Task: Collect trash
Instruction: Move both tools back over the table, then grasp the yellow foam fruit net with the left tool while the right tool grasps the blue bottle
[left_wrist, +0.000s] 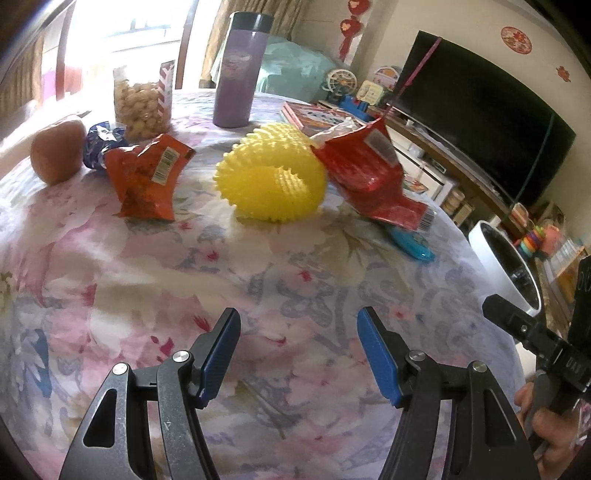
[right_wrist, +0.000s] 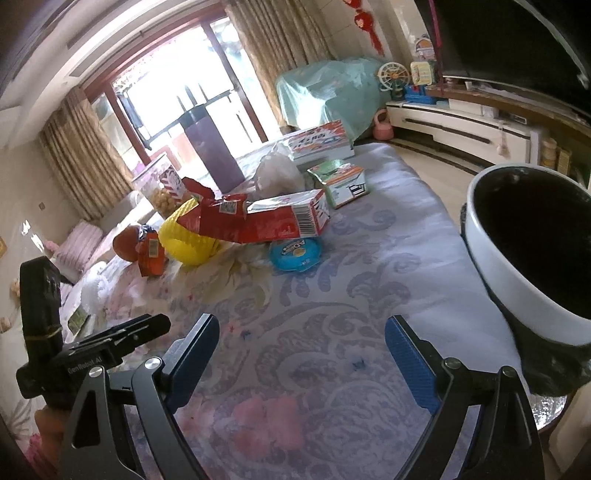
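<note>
My left gripper (left_wrist: 298, 349) hovers over the flowered tablecloth (left_wrist: 184, 266) with its blue pads spread apart and nothing between them; my right gripper (right_wrist: 301, 354) does the same on its side, jaws wide and empty above the cloth. From the left wrist view, the trash lies ahead of me: a crumpled orange wrapper (left_wrist: 149, 177) at about eleven o'clock, a yellow foam net (left_wrist: 271, 173) at twelve, and a torn red packet (left_wrist: 369, 173) at one o'clock, its upper edge touching the net. A dark blue wrapper (left_wrist: 98, 142) sits just behind the orange one, beside a round orange fruit (left_wrist: 55, 151) at ten o'clock. Farther back stand a jar of pale snacks (left_wrist: 142, 101) and a purple bottle (left_wrist: 240, 70), both upright. A blue round case (left_wrist: 413, 245) peeks out from under the red packet's lower end at two o'clock. The white bin (left_wrist: 498, 266) with its dark inside stands at the table's edge at three o'clock; in the right wrist view the same bin fills the two o'clock corner, close to my right gripper. In that view a red-and-white box (right_wrist: 295, 218) lies over the red packet, with a green carton (right_wrist: 340, 182) and a flat boxed item (right_wrist: 319, 142) behind it toward twelve.
</note>
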